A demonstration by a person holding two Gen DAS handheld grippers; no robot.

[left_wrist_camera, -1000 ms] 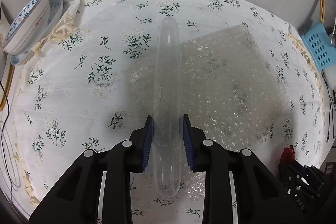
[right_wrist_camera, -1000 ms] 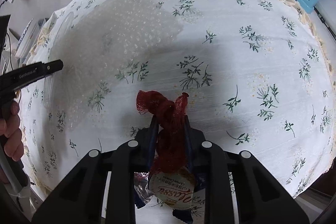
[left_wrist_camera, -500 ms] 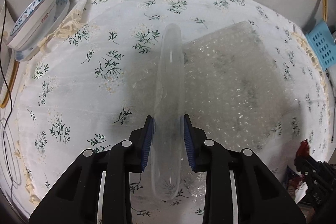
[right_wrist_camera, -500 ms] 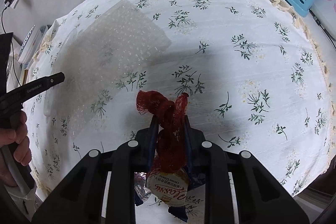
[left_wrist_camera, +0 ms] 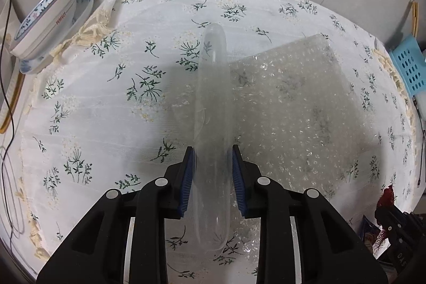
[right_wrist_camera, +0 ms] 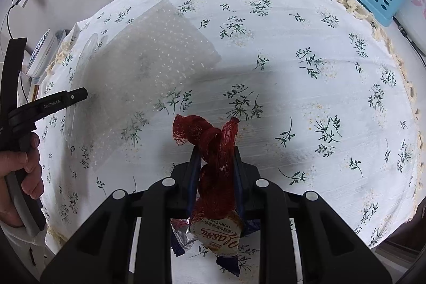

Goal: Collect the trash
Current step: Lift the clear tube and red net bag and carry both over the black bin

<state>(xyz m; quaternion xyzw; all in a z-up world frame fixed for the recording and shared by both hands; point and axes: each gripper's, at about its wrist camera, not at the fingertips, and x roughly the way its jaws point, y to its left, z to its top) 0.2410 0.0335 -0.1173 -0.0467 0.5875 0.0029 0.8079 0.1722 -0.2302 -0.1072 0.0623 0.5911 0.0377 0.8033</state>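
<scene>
A: What is differing from a second ago?

B: Little. The left gripper [left_wrist_camera: 213, 164] is still clamping the clear lid [left_wrist_camera: 212, 103] on edge, jaws just narrowing slightly. The right gripper [right_wrist_camera: 216, 164] is still pinching the red net [right_wrist_camera: 210, 151], wrappers [right_wrist_camera: 213, 233] probably held too.

A: Room?

B: Bubble wrap [left_wrist_camera: 293, 103] is lying flat, well inside the cloth [right_wrist_camera: 306, 87] edge; the cloth's right half is offering free space.

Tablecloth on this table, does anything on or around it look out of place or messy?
Yes. A sheet of bubble wrap lies flat and askew on the tablecloth, loose trash not yet picked up. The cloth's fringe is bunched and folded up at the corner by the stacked bowls. Nothing looks spilled or broken.
</scene>
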